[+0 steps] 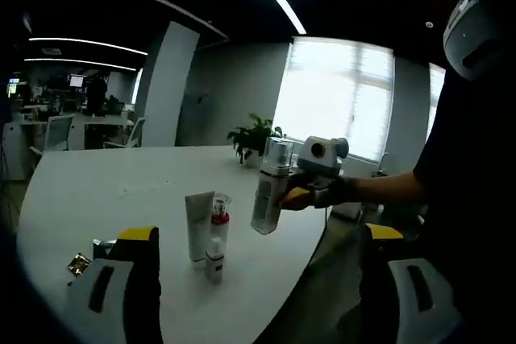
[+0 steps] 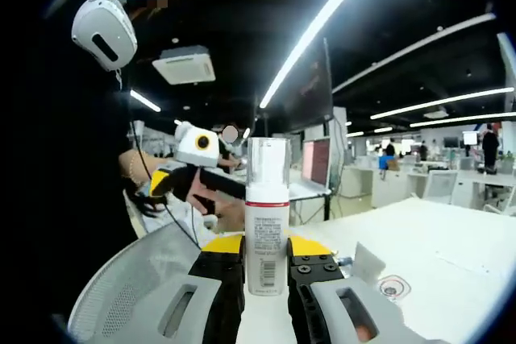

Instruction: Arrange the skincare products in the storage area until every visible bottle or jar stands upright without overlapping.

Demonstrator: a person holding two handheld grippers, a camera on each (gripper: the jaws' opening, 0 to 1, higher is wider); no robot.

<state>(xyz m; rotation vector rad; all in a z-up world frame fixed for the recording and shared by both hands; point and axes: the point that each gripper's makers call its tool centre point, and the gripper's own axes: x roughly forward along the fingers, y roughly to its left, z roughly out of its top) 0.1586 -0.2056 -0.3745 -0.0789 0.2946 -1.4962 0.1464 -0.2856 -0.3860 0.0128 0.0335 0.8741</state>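
My right gripper (image 2: pixel 267 249) is shut on a white pump bottle (image 2: pixel 267 223) with a red band and a clear cap, held upright above the white table's (image 2: pixel 435 239) edge. In the left gripper view that bottle (image 1: pixel 270 187) hangs tilted over the table's (image 1: pixel 105 191) right part, with the right gripper (image 1: pixel 289 196) on it. On the table stand a white tube (image 1: pixel 199 225), a red-topped bottle with a clear cap (image 1: pixel 219 215) and a small white bottle (image 1: pixel 214 259), close together. My left gripper (image 1: pixel 260 233) is open, its jaws far apart; the left gripper (image 2: pixel 193 183) is also seen held in a hand.
A gold wrapper (image 1: pixel 78 263) and a dark small item (image 1: pixel 101 247) lie by my left jaw. A potted plant (image 1: pixel 254 138) stands at the table's far edge. A grey mesh chair (image 2: pixel 129 288) is below the person. A tube end (image 2: pixel 367 263) and a clear cap (image 2: pixel 393 288) sit past my right jaw.
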